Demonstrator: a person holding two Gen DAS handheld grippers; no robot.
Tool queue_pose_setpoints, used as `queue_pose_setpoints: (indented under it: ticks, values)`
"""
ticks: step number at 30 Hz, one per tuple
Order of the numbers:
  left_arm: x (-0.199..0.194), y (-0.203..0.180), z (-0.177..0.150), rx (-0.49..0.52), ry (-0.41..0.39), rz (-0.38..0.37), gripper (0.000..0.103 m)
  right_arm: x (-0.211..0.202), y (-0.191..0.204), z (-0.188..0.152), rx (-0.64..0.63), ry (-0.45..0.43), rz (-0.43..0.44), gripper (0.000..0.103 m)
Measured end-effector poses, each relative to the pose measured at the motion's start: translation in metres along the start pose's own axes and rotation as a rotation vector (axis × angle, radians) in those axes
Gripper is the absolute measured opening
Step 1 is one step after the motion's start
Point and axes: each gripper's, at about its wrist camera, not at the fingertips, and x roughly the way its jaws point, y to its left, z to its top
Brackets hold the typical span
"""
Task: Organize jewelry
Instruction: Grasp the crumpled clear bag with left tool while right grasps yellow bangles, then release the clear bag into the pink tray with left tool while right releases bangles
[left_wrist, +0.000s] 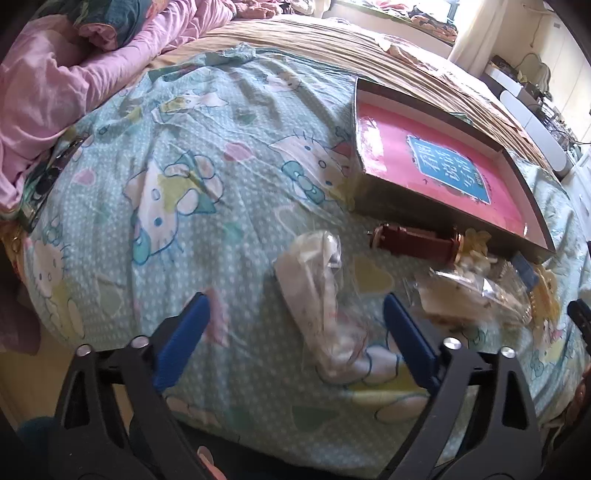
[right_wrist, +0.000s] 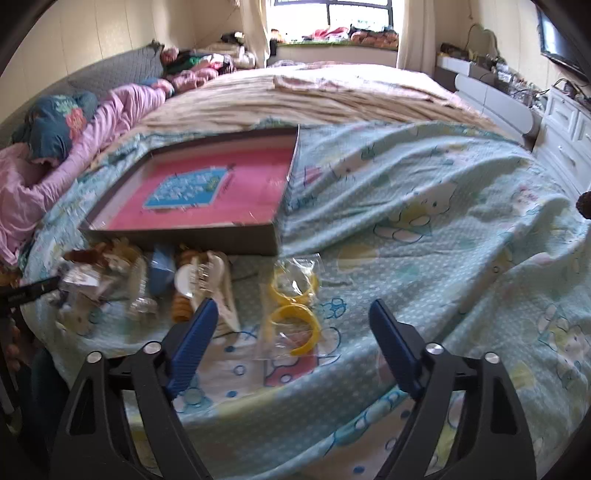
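Blue fingers (left_wrist: 192, 332) of the left gripper (left_wrist: 295, 317) are spread wide, nothing held. Between them one clear plastic bag (left_wrist: 325, 295) with pale contents is seen on the cartoon-cat bedsheet (left_wrist: 177, 155). Farther right, one brown strap (left_wrist: 413, 242) lies against one shallow box (left_wrist: 443, 166) lined in pink.

Wide-open too is the right gripper (right_wrist: 291, 321); two yellow bangles (right_wrist: 295, 321) in a clear bag are seen between its fingers, jumbled trinkets (right_wrist: 147, 273) to the left.

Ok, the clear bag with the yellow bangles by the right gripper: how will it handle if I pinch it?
The clear bag looks thin and crinkled, so probably floppy and slippery. The yellow bangles inside look rigid and may slide within it. It lies flat on soft bedding, so pinching film alone could be awkward.
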Motion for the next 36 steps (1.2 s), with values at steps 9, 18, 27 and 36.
queue_pose_setpoints:
  ticks: [9, 18, 27, 36]
  values:
    - [0.012, -0.012, 0.007, 0.042, -0.001, -0.001, 0.043, 0.039, 0.000, 0.000, -0.044, 0.073, 0.013, 0.066]
    - [0.005, -0.002, 0.007, 0.031, -0.015, -0.025, 0.030, 0.045, 0.000, 0.004, -0.038, 0.067, 0.056, 0.039]
    - [-0.023, 0.003, 0.017, 0.012, -0.067, -0.062, 0.029, 0.010, -0.010, 0.018, 0.004, -0.012, 0.086, 0.039]
    - [-0.033, -0.008, 0.043, 0.012, -0.114, -0.101, 0.029, -0.004, 0.006, 0.047, -0.012, -0.090, 0.139, 0.039]
